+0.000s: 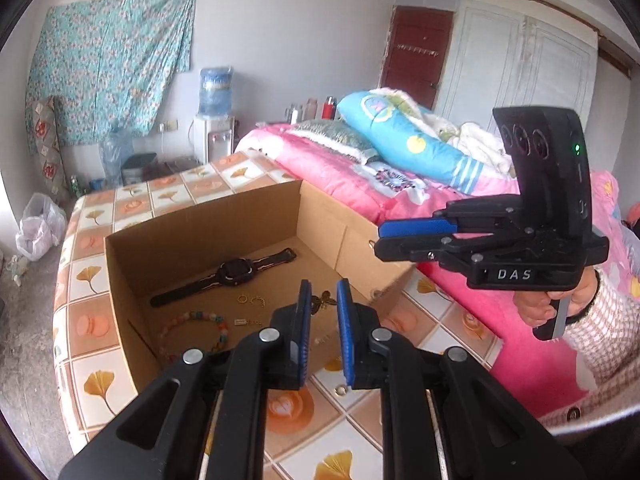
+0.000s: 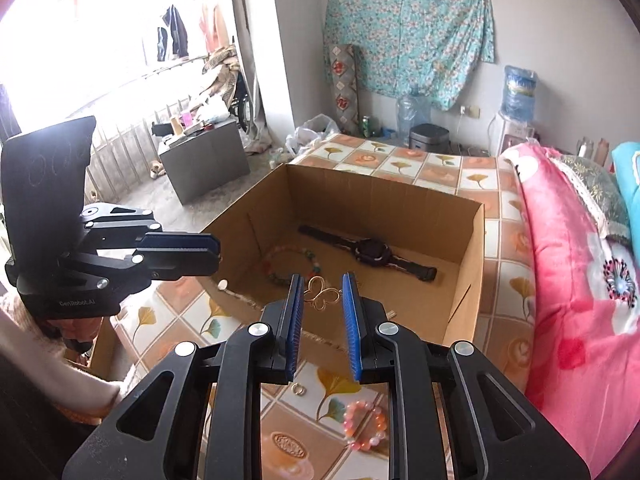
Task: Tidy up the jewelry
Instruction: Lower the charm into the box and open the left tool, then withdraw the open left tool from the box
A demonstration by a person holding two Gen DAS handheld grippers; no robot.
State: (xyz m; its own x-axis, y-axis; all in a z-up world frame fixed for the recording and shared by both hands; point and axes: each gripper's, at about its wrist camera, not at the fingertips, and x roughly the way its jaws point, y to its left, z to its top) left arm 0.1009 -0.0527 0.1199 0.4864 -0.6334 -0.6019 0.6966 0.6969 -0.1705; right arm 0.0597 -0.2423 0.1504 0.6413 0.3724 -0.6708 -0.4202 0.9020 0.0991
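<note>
A: Where is your jewelry right now?

B: Most of it lies in the cardboard box (image 1: pixel 224 216) on the tabletop (image 1: pixel 92 276). You can see the black watch (image 1: pixel 228 276) across the box floor, a bead bracelet (image 1: pixel 196 332) near the front corner, and some small gold rings (image 1: pixel 250 300) between them. A gold butterfly pin (image 2: pixel 322 294) shows just past your right gripper (image 2: pixel 322 300), by the near wall of the box.

A: Is anything left outside the box?

B: Yes. A pink bead bracelet (image 2: pixel 366 424) lies on the tabletop below your right gripper. A little ring (image 2: pixel 298 390) sits close by it, near the box.

A: What are your grippers doing?

B: Your left gripper (image 1: pixel 322 308) hangs over the near edge of the box. Its jaws stand apart and hold nothing. Your right gripper is the same, jaws apart, nothing between them. The butterfly only looks framed by the right jaws. I cannot tell if it touches them.

A: So which step are you on?

B: I think you are between pieces. Some are put away, and the ones on the tabletop wait.

A: What should you do next?

B: Maybe go down to the pink bracelet. Tip your right gripper low, put one jaw inside the loop, and squeeze softly. The ring is tiny and flat, so it may slip.
</note>
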